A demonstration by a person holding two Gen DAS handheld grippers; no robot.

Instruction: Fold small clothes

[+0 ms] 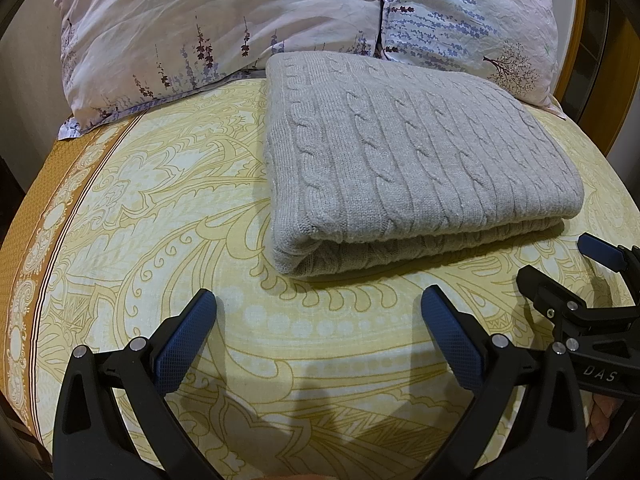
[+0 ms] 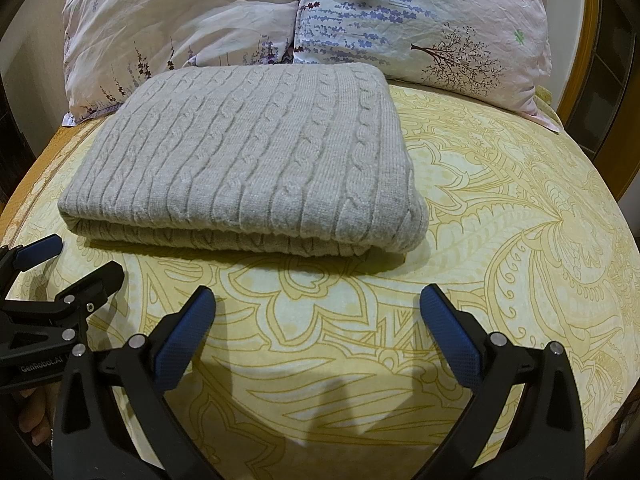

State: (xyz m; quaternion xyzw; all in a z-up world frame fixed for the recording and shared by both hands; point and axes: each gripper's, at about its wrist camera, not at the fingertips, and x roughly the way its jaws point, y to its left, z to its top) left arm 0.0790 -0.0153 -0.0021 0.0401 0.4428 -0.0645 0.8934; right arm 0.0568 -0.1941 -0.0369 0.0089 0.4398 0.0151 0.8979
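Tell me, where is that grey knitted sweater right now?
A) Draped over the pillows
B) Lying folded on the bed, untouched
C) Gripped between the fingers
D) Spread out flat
B: the grey sweater lies folded on the yellow bedsheet, while both open grippers, left and right, hold nothing.

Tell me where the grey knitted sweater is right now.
The folded grey cable-knit sweater lies on the yellow patterned bedsheet, just in front of the floral pillows. It sits ahead of both open grippers, untouched.

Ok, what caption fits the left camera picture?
Open left tongs wait before a folded grey sweater on the bed.
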